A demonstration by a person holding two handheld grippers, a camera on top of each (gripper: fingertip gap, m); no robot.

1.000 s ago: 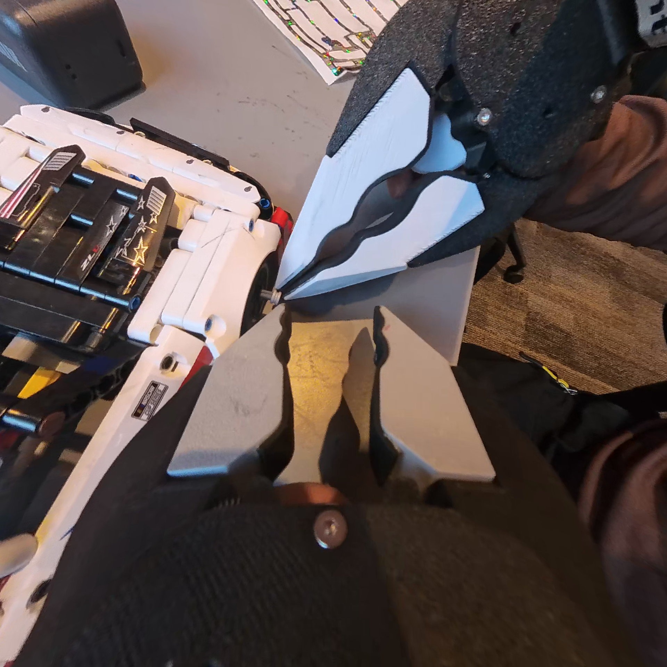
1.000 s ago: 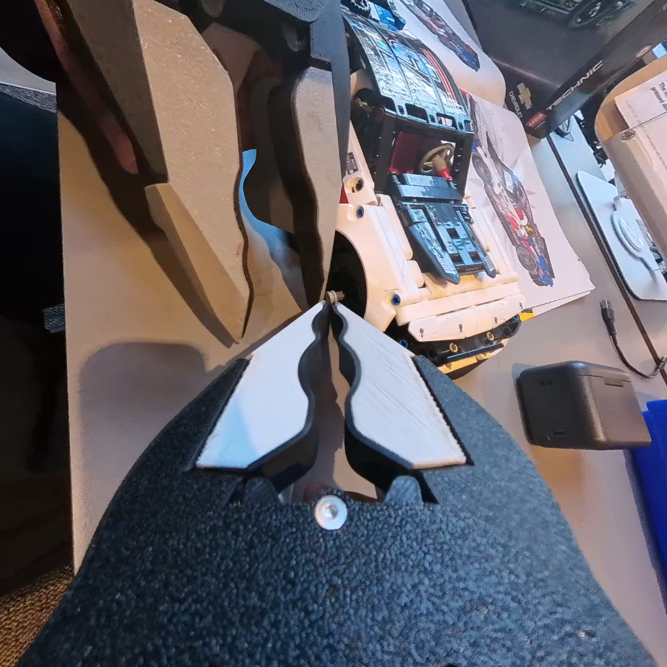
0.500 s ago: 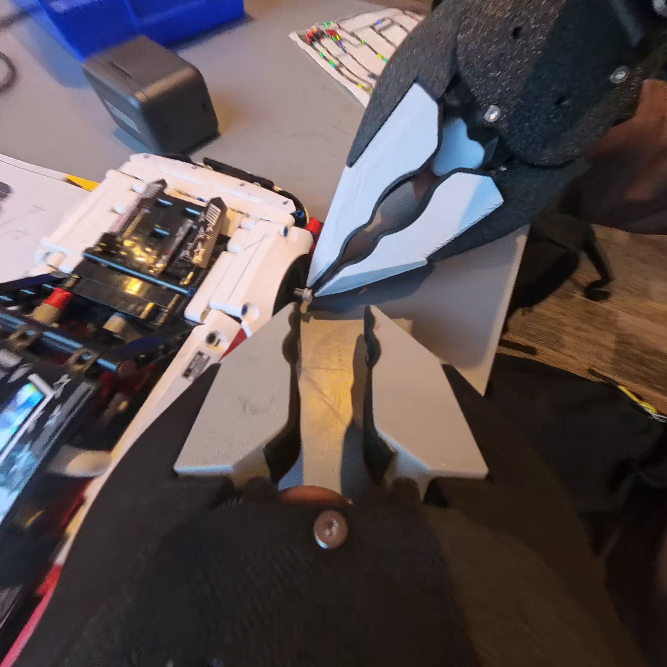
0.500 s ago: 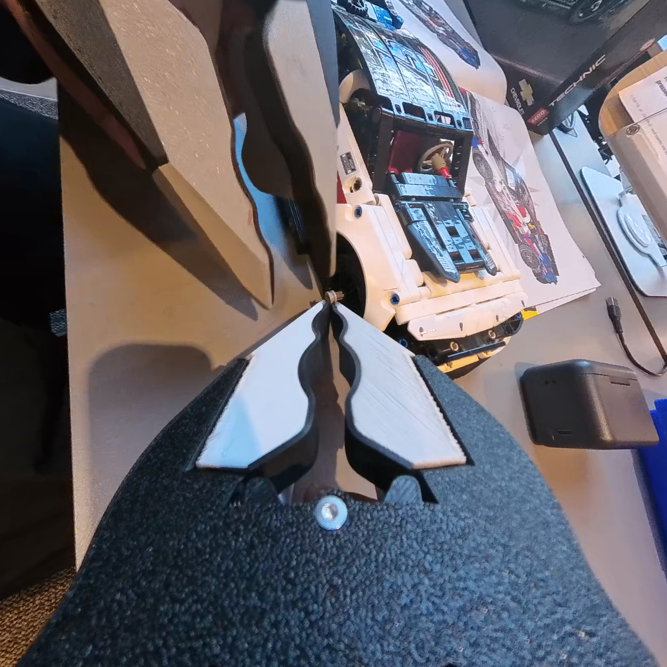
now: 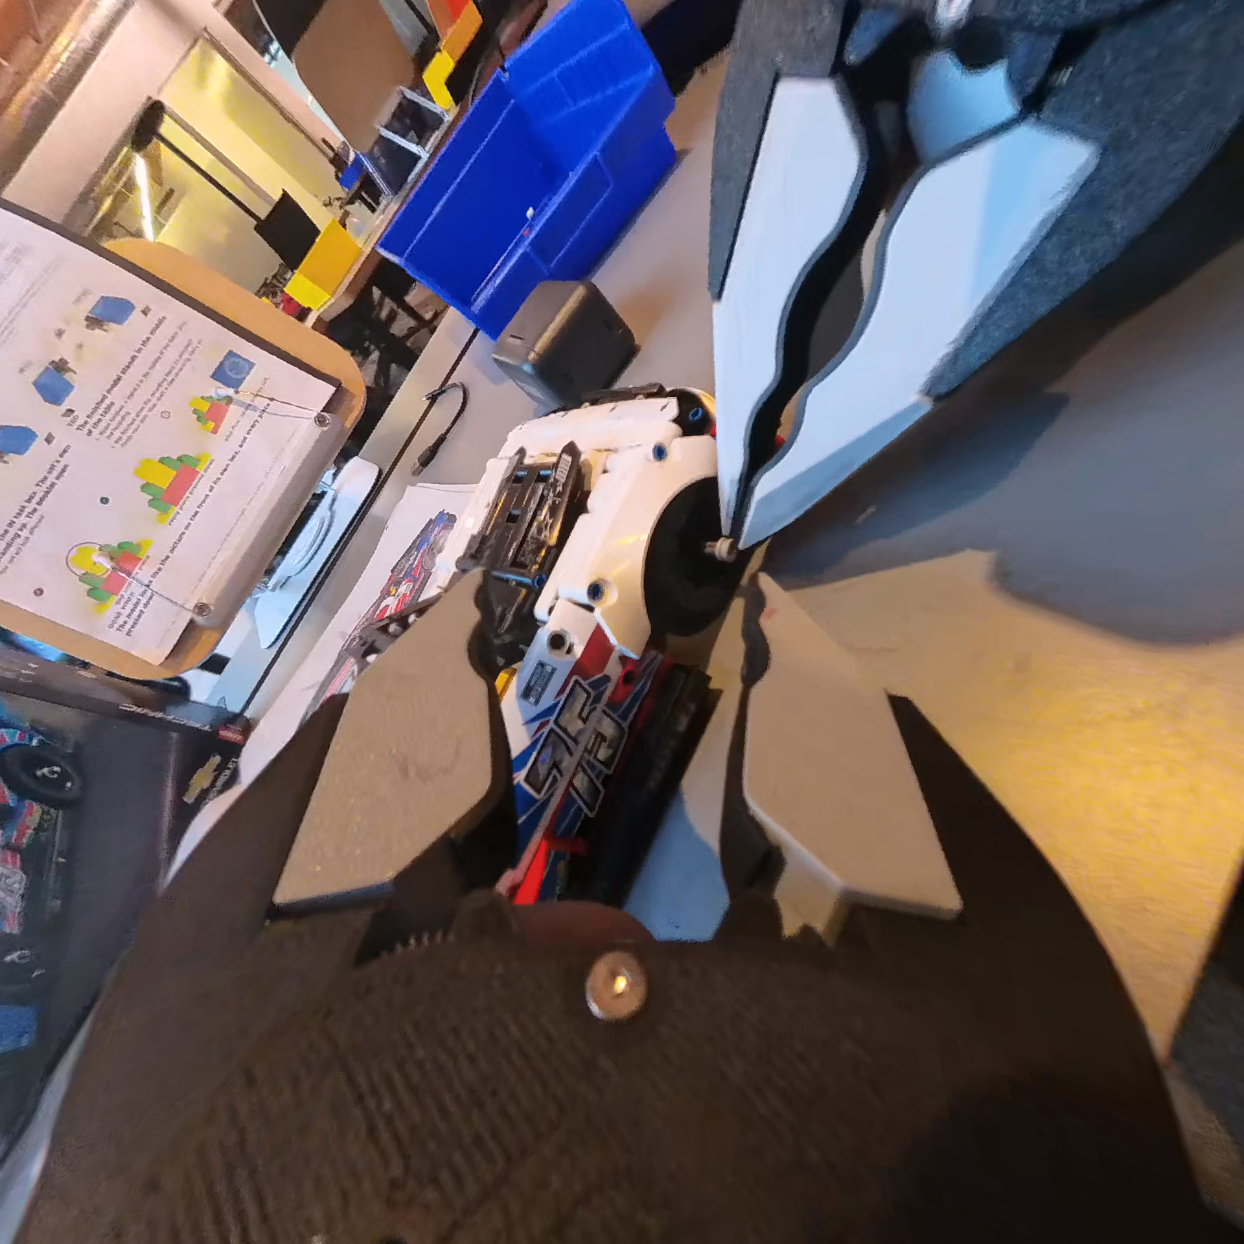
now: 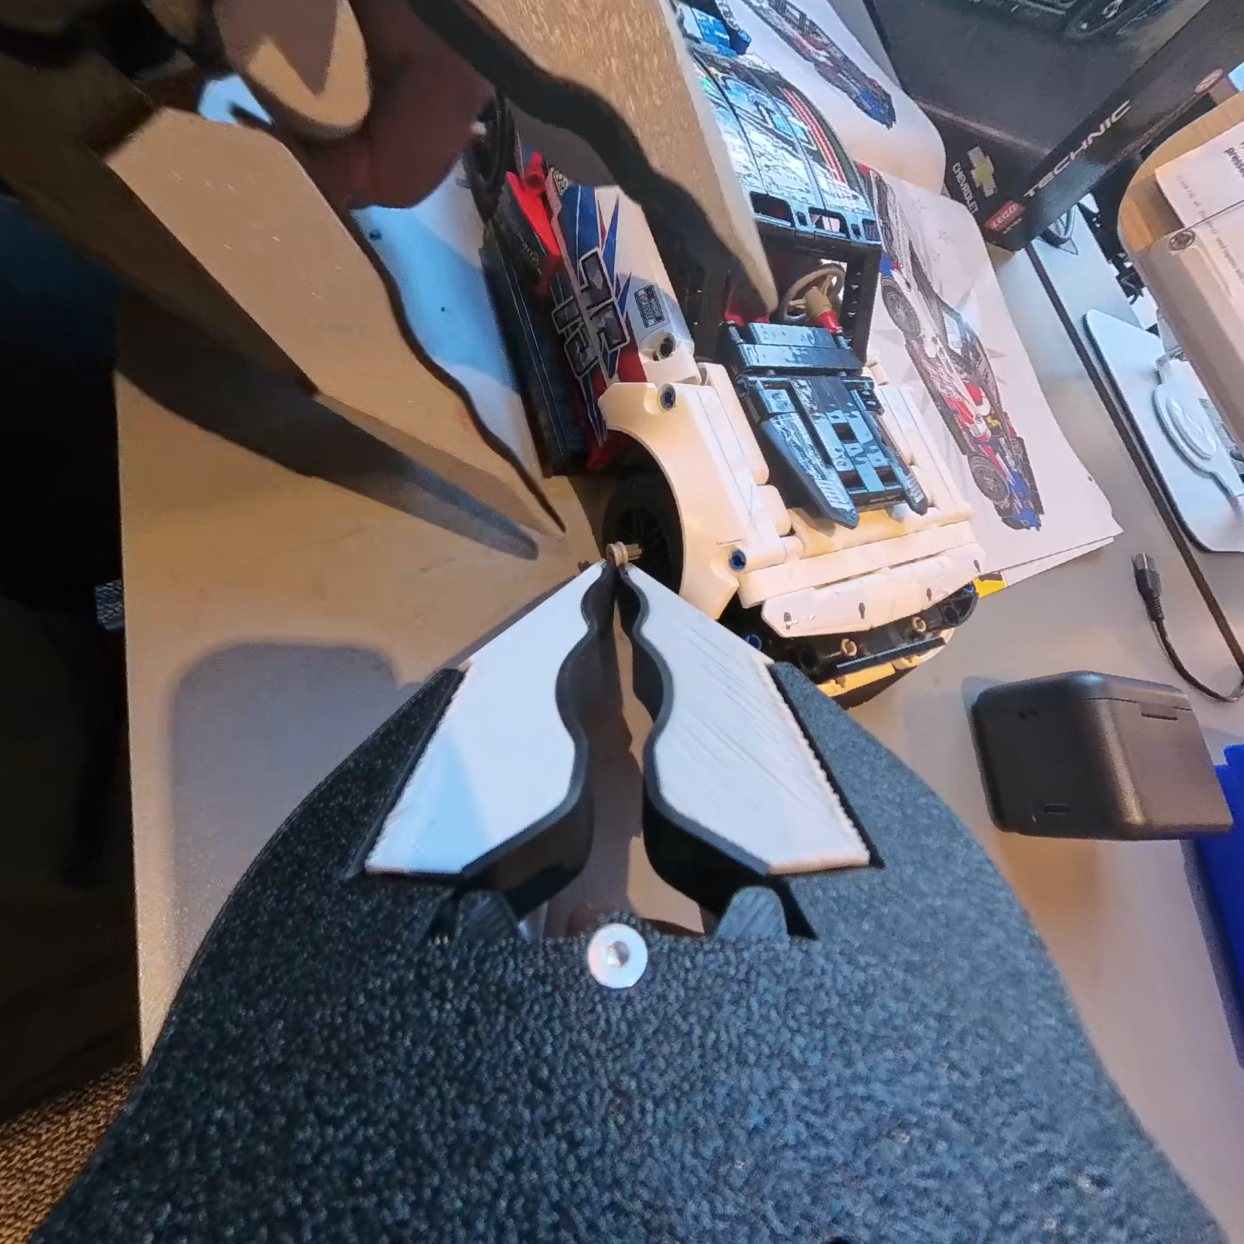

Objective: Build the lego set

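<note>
The white lego car (image 5: 606, 511) with a black hood and red and blue stickers lies on the grey table, near its edge. My right gripper (image 6: 614, 569), with white fingers, is shut on a small tan pin (image 6: 616, 552) at the hub of the black front wheel (image 6: 643, 522). It also shows in the left wrist view (image 5: 735, 532), coming in from the top right onto the pin (image 5: 723, 546). My left gripper (image 5: 612, 592), with grey fingers, is open wide and straddles the car's stickered side just behind that wheel. I cannot tell whether its fingers (image 6: 471, 404) touch the car.
A small black box (image 6: 1097, 754) and a blue bin (image 5: 538, 188) stand beyond the car's nose. Instruction sheets (image 6: 976, 404) lie under and beside the car. A black set box (image 6: 1077, 101), a wooden board holding a sheet (image 5: 155, 471) and a cable (image 6: 1164, 606) lie farther off.
My left gripper has opened wider and swung round from beside the wheel to straddle the car's side. My right gripper has stayed shut on the pin at the wheel hub.
</note>
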